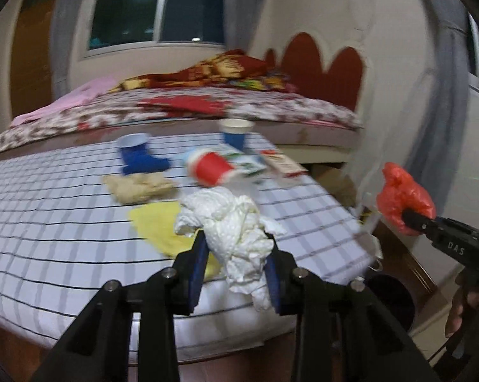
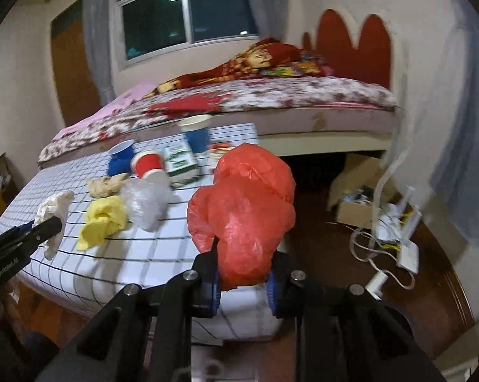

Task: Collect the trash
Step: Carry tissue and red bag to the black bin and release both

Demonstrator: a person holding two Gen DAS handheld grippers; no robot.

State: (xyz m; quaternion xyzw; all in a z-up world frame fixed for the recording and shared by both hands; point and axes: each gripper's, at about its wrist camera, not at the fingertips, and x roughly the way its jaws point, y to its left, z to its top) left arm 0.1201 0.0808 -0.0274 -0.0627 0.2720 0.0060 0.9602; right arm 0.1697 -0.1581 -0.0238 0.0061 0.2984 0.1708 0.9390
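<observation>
Grippers both carry trash: the left gripper (image 1: 236, 254) pinches a crumpled white paper towel (image 1: 236, 232) above the near edge of the checked table (image 1: 64, 222), while the right gripper (image 2: 244, 273), off to its right beyond the table's side, pinches a red plastic bag (image 2: 246, 210). Ahead lie a yellow wad (image 2: 102, 219) and red cup (image 2: 148, 163).

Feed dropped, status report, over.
Left gripper shut on white tissue wad. Right gripper shut on red plastic bag. Cups, wrappers remain on table.
</observation>
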